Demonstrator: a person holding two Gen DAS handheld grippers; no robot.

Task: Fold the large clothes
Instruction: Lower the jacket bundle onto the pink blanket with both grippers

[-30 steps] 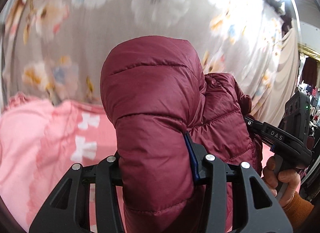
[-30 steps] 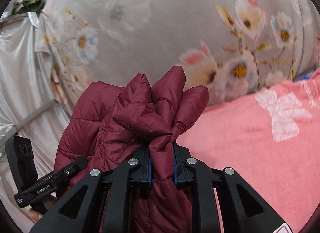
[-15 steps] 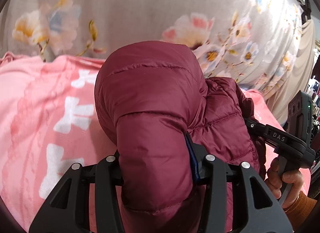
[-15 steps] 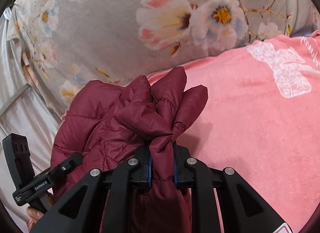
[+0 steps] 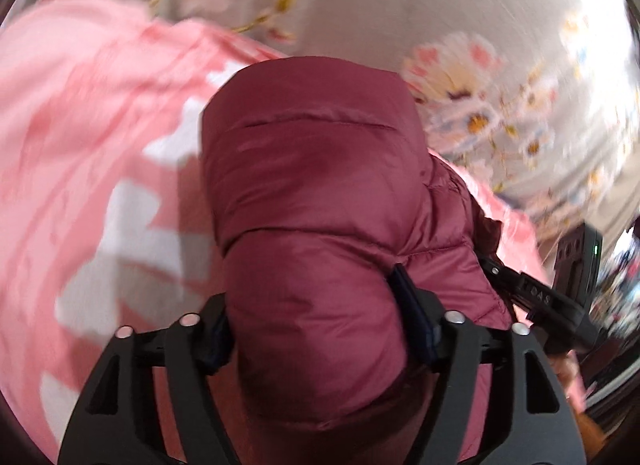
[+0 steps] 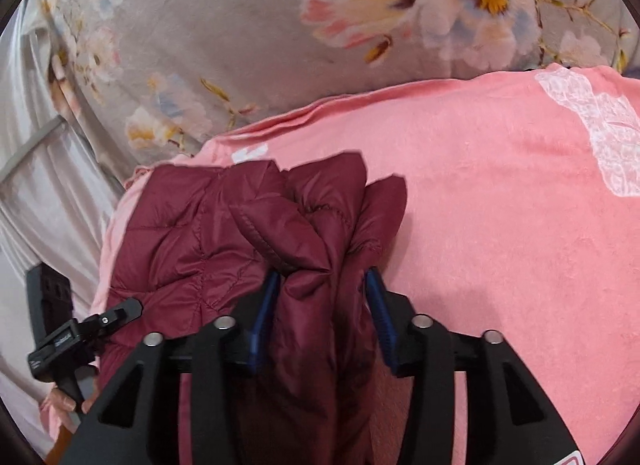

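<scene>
while bunched over the pink blanket, the maroon puffer jacket looks quilted & shiny. left gripper is clenched on a fat fold; right gripper stands parted, fabric loose between. only the right view is sharp, w/ floral sheet.

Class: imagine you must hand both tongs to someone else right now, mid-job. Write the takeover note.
Left tongs: shut on a thick fold of the maroon puffer jacket.
Right tongs: jaws parted, a bunched jacket edge loose between them.
Where: the jacket lies gathered over the pink blanket, near its edge, on the floral bedsheet.
Done: jacket bunched and brought onto the blanket.
Left: probably let go, smooth it flat and finish the fold; the left view is blurred, so check first.
</scene>
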